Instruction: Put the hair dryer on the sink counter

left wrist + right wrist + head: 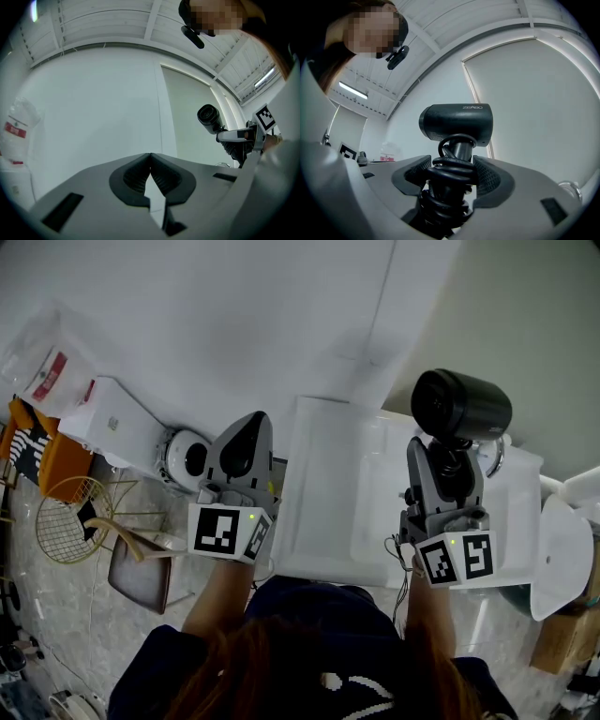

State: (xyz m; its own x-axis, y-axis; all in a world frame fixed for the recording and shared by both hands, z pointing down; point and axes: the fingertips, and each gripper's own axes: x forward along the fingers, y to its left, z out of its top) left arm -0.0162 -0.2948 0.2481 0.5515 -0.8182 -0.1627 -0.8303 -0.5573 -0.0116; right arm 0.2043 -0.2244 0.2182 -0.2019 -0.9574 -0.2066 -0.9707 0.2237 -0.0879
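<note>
A black hair dryer with its cord wound round the handle stands upright in my right gripper, above the right part of the white sink counter. In the right gripper view, the jaws press on the cord-wrapped handle below the hair dryer. My left gripper is shut and holds nothing, left of the counter's edge. Its tips meet in the left gripper view, where the hair dryer shows at the right.
A chrome tap sits behind the right gripper. On the floor at the left are a round white device, a white box, a gold wire chair and a brown seat. A cardboard box stands at the lower right.
</note>
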